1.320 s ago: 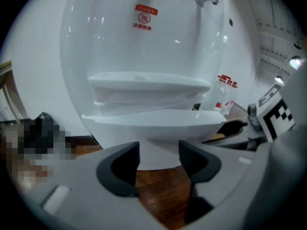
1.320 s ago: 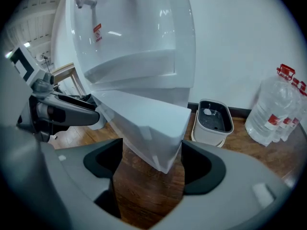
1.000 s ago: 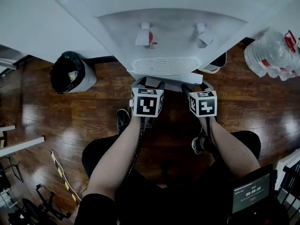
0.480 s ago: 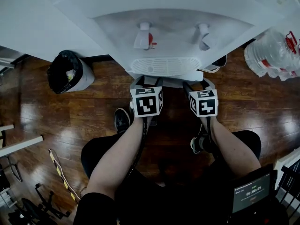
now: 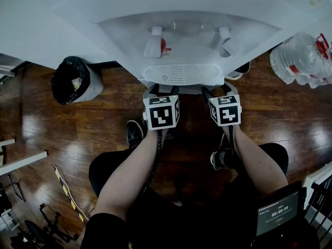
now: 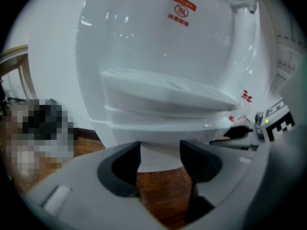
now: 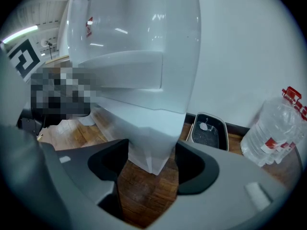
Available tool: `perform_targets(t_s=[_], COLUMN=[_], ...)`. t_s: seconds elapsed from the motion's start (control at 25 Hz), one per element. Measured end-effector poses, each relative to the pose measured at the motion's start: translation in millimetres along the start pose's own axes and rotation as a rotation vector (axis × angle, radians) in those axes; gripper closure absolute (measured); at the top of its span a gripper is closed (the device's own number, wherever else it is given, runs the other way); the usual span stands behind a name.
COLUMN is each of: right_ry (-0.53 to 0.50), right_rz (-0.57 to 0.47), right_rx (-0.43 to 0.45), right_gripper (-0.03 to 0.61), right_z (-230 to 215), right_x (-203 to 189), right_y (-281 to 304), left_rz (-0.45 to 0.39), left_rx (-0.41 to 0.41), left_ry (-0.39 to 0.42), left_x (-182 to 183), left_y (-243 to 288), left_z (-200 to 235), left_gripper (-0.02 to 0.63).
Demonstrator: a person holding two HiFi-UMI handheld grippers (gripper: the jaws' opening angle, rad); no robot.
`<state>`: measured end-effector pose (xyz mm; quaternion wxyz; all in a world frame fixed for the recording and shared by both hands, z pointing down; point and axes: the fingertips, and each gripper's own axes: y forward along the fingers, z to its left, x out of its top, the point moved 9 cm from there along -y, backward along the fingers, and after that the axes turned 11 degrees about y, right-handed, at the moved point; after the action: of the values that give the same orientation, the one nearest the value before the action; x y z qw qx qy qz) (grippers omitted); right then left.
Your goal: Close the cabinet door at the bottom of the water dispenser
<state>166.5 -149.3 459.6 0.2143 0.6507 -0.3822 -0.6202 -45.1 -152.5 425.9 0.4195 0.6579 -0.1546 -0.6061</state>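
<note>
Head view: person stands over water dispenser (image 5: 181, 40), left gripper (image 5: 163, 91) and right gripper (image 5: 220, 91) side by side under the drip tray (image 5: 180, 72), both aimed down at its base, prob. to push w/ both. Left gripper view: jaws apart, closing a little, nothing pressed btwn them; cabinet door (image 6: 159, 158), a white panel at the dispenser's foot, lies just beyond. Right gripper view: jaws spread, empty; panel's lower corner hangs near wood floor (image 7: 144, 195). Whether door is fully shut: can't tell.
</note>
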Motion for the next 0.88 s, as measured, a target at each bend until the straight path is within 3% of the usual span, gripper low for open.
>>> perform_targets(t_s=[0.48,0.88], right_ry=[-0.021,-0.019], right_rz=[-0.013,0.02], right_rx=[-0.002,-0.011], right_gripper=[0.272,0.273], right_z=[0,-1], right_x=[9,19], right_y=[-1,6], left_rz=[0.01,0.009], left_rx=[-0.018,-0.015], left_ry=[-0.02,0.014], left_x=[3,3], left_y=[-8,-3], left_z=[1,1], left_gripper=[0.35,0.351])
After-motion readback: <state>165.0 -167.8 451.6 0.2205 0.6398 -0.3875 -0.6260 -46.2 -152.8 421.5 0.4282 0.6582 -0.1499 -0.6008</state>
